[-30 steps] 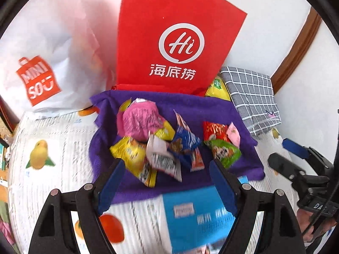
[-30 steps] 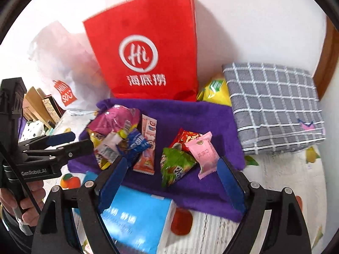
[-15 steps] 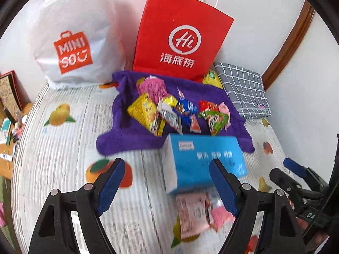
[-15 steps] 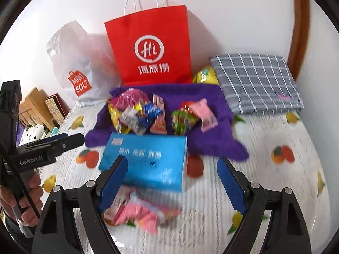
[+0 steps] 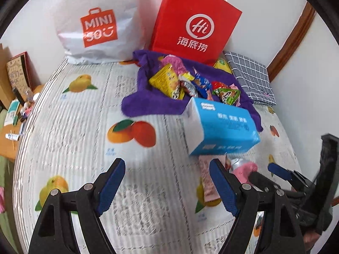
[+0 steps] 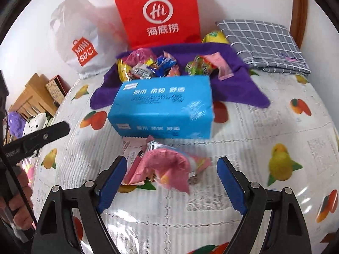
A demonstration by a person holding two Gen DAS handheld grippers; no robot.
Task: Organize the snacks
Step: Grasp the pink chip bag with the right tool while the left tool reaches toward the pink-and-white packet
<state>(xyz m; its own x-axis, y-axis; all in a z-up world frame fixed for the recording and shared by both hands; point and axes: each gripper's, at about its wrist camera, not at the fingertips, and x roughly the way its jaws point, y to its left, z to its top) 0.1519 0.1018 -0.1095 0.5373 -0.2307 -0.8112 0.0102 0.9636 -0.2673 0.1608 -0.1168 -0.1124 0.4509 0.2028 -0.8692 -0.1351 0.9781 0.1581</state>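
Blue-padded jaws of the right gripper [image 6: 171, 182] stand wide apart and grasp nothing; between and just beyond them lies a small heap of pink snack packets [image 6: 163, 165] on the fruit-print tablecloth [image 6: 264, 131]. The left gripper [image 5: 167, 185] is likewise released, its jaws spread over bare cloth, with the same pink packets just to the right of its right jaw. At the left edge of the right wrist view a hand [image 6: 18, 209] holds the left tool's handle.

Just beyond the pink packets lies a blue tissue pack [image 6: 165, 108], its near edge touching or overlapping them. Behind it a purple towel [image 6: 237, 89] is spread on the table, and the main pile of mixed snacks [image 6: 148, 65] sits on its far part: yellow, blue, pink and green wrappers bunched together, a flat pink packet [image 6: 222, 67] to their right.

Farther still, a red paper bag [image 6: 161, 12] stands upright against the wall, a white plastic bag [image 6: 82, 36] to its left, a folded grey checked cloth [image 6: 262, 44] to its right.
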